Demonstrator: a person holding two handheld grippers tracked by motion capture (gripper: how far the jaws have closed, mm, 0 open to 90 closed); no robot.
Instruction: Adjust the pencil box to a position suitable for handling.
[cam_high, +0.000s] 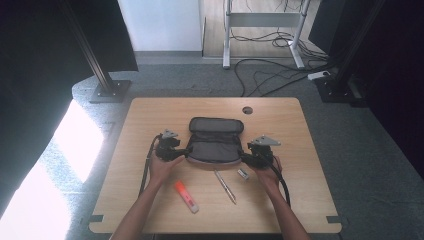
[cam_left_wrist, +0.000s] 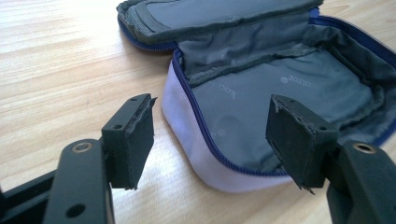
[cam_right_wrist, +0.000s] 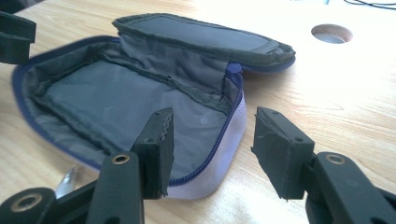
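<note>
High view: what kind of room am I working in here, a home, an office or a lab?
Probably a lab or a recording workspace, not a home: a bare wooden table with a cable hole, black frame posts on floor plates, and loose cables across grey carpet beneath a height-adjustable desk frame.

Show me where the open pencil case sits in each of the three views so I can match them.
High view: pencil case at table centre, lid flipped back, between the two tools.
Left gripper view: upper right, its lilac corner between the open jaws.
Right gripper view: left and centre, its corner between the open jaws.
Shared landmark: the blue zipper around its rim.
</note>
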